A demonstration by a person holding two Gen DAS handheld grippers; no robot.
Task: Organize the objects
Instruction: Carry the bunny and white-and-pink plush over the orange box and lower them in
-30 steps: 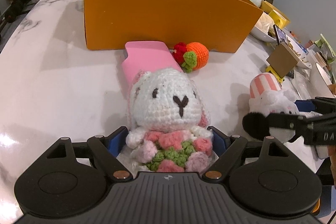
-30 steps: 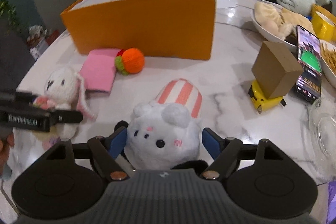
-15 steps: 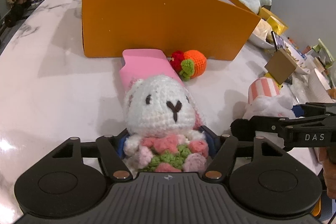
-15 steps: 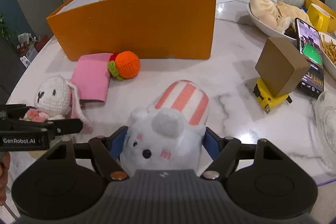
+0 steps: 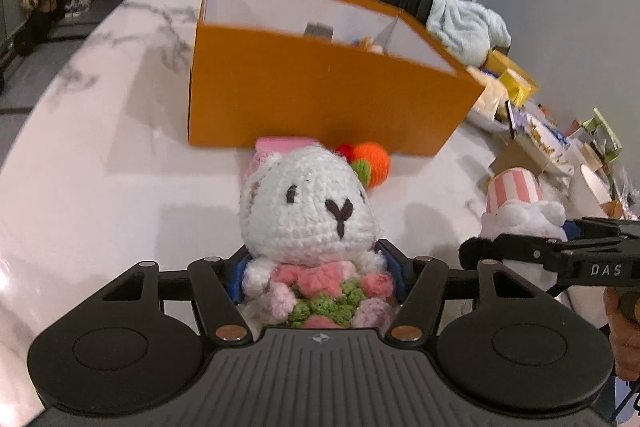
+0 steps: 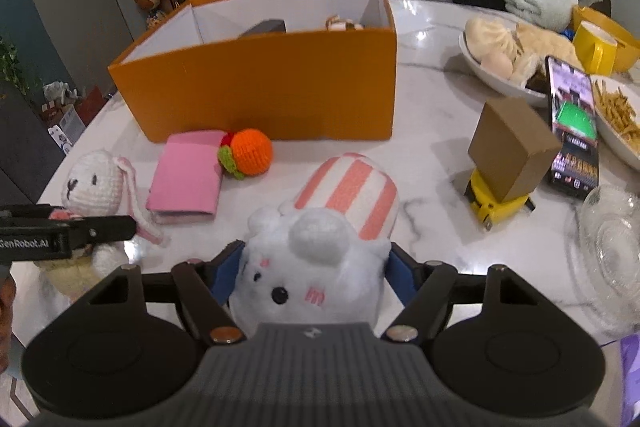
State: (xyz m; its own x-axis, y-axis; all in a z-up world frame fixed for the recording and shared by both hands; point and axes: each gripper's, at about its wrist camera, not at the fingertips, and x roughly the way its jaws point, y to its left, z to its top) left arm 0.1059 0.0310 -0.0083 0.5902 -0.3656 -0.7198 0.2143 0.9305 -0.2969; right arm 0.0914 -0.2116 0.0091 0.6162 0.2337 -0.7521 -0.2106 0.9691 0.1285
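**Both grippers closed on soft toys before the orange box**

While the marble table (image 6: 432,115) carries a good deal of clutter, the items under handling sit at its near edge. The left gripper (image 5: 316,275) has its jaws about half open and pressed against both sides of a crocheted white rabbit (image 5: 308,211); those jaws have just been closing, with the rabbit's pink-and-green body between the blue pads. In the right wrist view the same rabbit (image 6: 96,183) appears at far left, clamped by the black fingers of that gripper.

The right gripper (image 6: 312,275) likewise stands about half open, its blue pads bearing on the sides of a fluffy white plush (image 6: 316,267) with a pink-striped cap. Its jaws show little change. In the left wrist view this plush (image 5: 520,207) sits at the right, held by the other tool.

An orange box (image 6: 264,87) with a white interior stands behind both toys, already holding a few small items that cannot be identified. Just before its front wall lie a pink pouch (image 6: 188,175) and a crocheted orange fruit (image 6: 250,151), touching one another. To the right stand a brown cardboard block (image 6: 512,151) on a yellow base, a phone (image 6: 572,123) and a bowl of buns (image 6: 500,59).
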